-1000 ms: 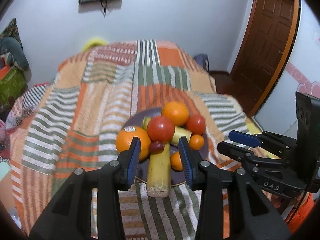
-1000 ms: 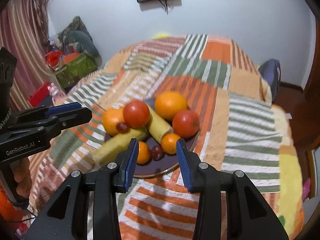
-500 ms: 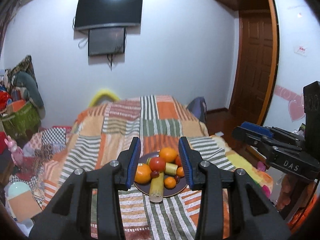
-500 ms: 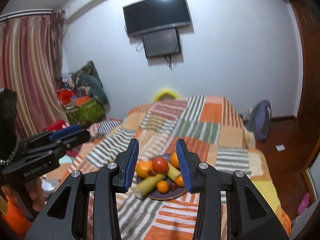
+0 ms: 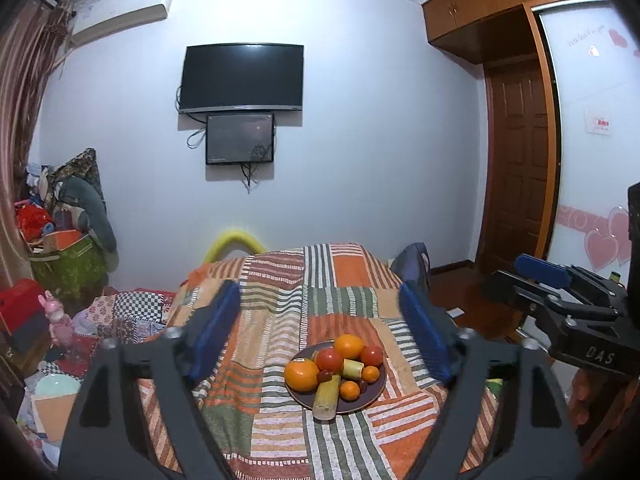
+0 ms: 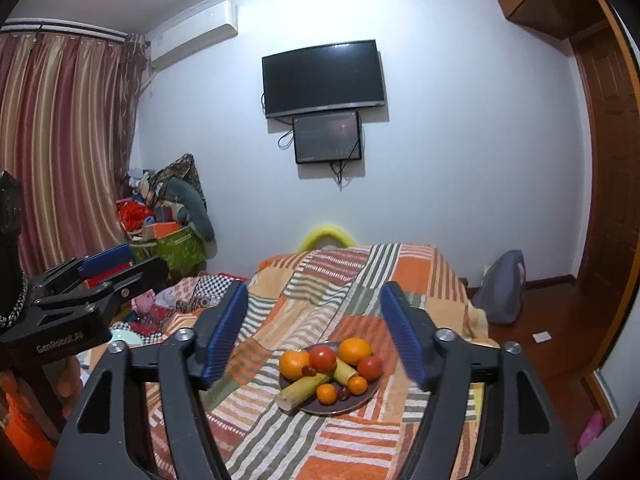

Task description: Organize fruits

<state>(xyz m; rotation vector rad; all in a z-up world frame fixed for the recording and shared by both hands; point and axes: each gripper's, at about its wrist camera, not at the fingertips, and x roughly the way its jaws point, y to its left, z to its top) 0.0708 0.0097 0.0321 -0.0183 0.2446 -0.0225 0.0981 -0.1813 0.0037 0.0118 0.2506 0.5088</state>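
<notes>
grippers: my left gripper (image 5: 320, 334) and right gripper (image 6: 314, 332) are both opening, nothing between them
fruit: plate (image 6: 362, 400) near bed's front edge; tomatoes (image 6: 322, 357) soft, oranges (image 6: 354, 351) firm, so grip across their middles

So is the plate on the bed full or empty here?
Full. The plate is heaped with oranges, tomatoes, small dark fruits and two pale stalk pieces, one jutting over its near rim. Neither gripper holds anything.

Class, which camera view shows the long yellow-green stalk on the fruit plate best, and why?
The right wrist view: the stalk lies nearly side-on across the plate, so its whole length and cut end show. In the left wrist view the stalk points toward the camera, foreshortened, its far end tucked under the fruit.
</notes>
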